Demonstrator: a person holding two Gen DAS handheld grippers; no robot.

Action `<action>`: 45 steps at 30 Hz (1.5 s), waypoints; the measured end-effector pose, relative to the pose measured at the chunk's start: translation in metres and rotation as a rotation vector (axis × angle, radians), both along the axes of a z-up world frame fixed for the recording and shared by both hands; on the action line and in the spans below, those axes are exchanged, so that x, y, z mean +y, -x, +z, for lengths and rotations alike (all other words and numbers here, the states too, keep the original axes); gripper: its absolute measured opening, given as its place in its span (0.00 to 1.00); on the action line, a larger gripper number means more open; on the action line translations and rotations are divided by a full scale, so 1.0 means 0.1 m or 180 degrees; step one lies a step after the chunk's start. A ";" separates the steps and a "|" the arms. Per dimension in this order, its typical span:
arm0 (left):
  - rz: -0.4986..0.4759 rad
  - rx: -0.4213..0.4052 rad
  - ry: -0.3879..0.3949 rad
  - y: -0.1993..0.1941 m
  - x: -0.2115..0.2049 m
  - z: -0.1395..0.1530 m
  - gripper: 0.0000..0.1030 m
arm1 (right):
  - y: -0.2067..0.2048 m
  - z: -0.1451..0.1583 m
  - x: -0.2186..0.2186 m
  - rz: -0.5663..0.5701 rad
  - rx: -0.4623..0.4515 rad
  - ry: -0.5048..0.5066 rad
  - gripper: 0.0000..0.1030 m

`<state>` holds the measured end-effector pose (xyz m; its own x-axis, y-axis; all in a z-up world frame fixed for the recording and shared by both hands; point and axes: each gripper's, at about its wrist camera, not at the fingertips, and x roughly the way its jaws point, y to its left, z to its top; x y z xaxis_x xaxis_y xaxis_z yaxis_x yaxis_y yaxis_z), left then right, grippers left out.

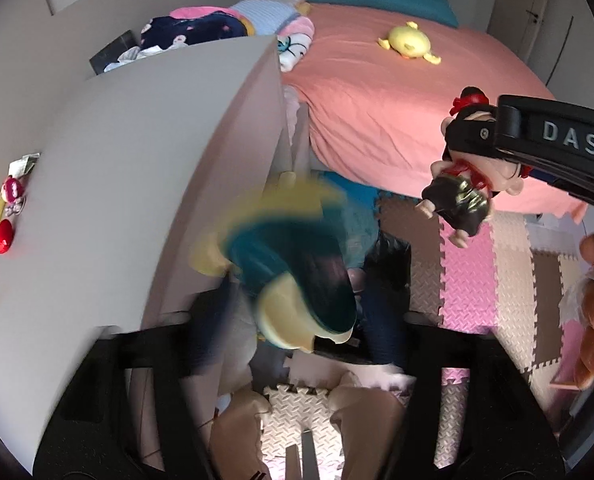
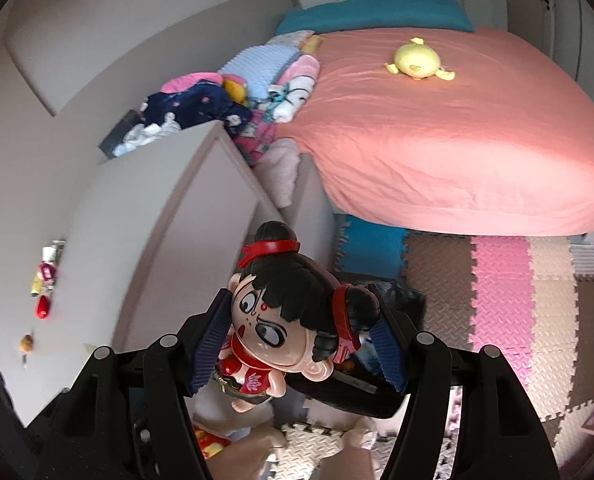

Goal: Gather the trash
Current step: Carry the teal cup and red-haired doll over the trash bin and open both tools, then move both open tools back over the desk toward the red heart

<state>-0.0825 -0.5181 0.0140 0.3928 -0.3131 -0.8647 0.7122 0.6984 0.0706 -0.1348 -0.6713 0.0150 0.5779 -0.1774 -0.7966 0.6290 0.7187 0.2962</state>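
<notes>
Standing beside the bed (image 2: 457, 140), one saw a pink sheet over the mattress, a teal pillow (image 2: 377, 14) at its head and a yellow plush toy (image 2: 417, 64) near the middle. Folded clothes (image 2: 201, 108) were heaped at the far edge of the pale desk (image 2: 157, 220), which abutted the bed. Small items, among them a red piece (image 1: 3, 242), lay along the desk's left edge. Interlocking foam mats (image 2: 497, 280) in pink, brown, cream and blue covered the floor.

The right gripper (image 2: 297, 344) pointed steeply down, and its ridged blue pads (image 2: 213, 340) flanked the head of a black-haired doll (image 2: 285, 320) with red hair bands. Whether the pads pressed on the head could not be determined.

The left gripper (image 1: 297, 380) stood spread wide, with nothing between its fingers. A blue and yellow toy (image 1: 293, 280), heavily blurred, was beyond the fingertips, off the desk's front corner and over a dark bag (image 1: 385, 264) on the floor.
</notes>
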 end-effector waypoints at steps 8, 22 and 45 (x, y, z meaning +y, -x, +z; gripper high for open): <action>0.0018 -0.0288 -0.0077 0.04 -0.01 0.05 0.94 | 0.11 -0.02 -0.11 -0.0275 -0.0017 0.0183 0.97; 0.0185 -0.0306 0.0090 -0.12 0.32 0.20 0.94 | -0.11 0.15 0.24 0.0002 -0.0093 0.0238 0.97; 0.1204 -0.0418 0.0266 -1.25 2.01 0.44 0.94 | -1.43 0.40 1.72 0.0981 -0.0148 0.0334 0.97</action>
<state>0.0426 -0.3169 0.0582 0.5990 -0.1923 -0.7773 0.3926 0.9166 0.0758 0.0084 -0.4991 0.0546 0.6526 -0.0682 -0.7547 0.3646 0.9013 0.2338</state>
